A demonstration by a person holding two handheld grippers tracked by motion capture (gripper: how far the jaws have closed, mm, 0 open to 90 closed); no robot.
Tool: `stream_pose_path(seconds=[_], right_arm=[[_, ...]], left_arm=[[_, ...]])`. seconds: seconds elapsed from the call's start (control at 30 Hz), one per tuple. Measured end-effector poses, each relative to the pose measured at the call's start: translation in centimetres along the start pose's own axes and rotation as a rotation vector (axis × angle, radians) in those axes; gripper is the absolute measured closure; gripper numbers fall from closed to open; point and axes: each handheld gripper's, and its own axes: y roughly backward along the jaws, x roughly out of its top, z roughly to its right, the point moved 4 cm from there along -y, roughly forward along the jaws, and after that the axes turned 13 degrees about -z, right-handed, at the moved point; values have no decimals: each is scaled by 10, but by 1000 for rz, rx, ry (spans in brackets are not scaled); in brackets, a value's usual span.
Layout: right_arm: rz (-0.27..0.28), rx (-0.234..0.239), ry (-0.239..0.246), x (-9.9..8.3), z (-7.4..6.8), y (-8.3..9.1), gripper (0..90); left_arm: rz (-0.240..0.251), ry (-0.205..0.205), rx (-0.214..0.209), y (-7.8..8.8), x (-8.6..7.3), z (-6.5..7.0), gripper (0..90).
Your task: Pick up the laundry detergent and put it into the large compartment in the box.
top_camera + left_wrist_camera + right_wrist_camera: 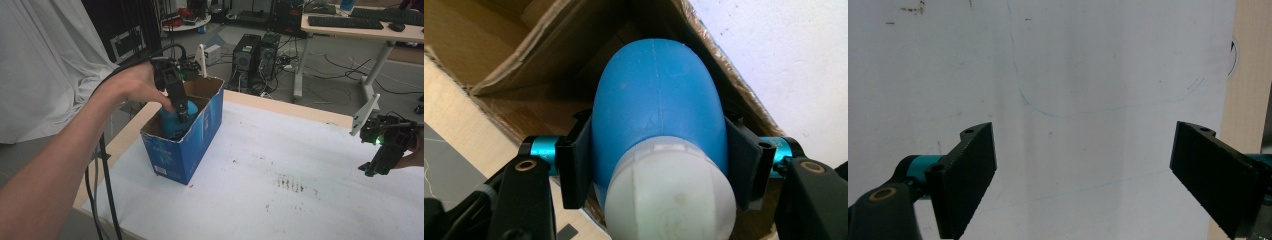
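We squeeze the blue bottle (pixel 656 95) tight with our left fingers (pixel 579 155) inside the box (pixel 200 130) so it won't slip, while our right fingers (pixel 968 175) wait wide apart.

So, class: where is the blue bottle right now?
In the high view, at the table's left, the blue bottle sits inside the open blue cardboard box, clamped by the left gripper.

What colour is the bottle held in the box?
Blue bottle with a white cap; clearest in the left gripper view.
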Motion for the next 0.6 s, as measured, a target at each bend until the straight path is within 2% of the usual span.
stream_pose_path(seconds=[0.2, 0.3, 0.37, 0.47, 0.6], right_arm=[[3, 0, -1, -1, 0, -1, 105], [2, 4, -1, 0, -1, -2, 105], [-1, 5, 1, 0, -1, -3, 105], [2, 7, -3, 0, -1, -3, 105], [1, 9, -6, 1, -1, -4, 105]], left_arm=[[7, -21, -1, -11, -1, 0, 382], [-1, -52, 10, -15, -2, 0, 382], [3, -45, 7, -17, -3, 0, 381], [11, -49, 5, -17, -3, -1, 381], [23, -79, 10, -18, -3, 1, 381]])
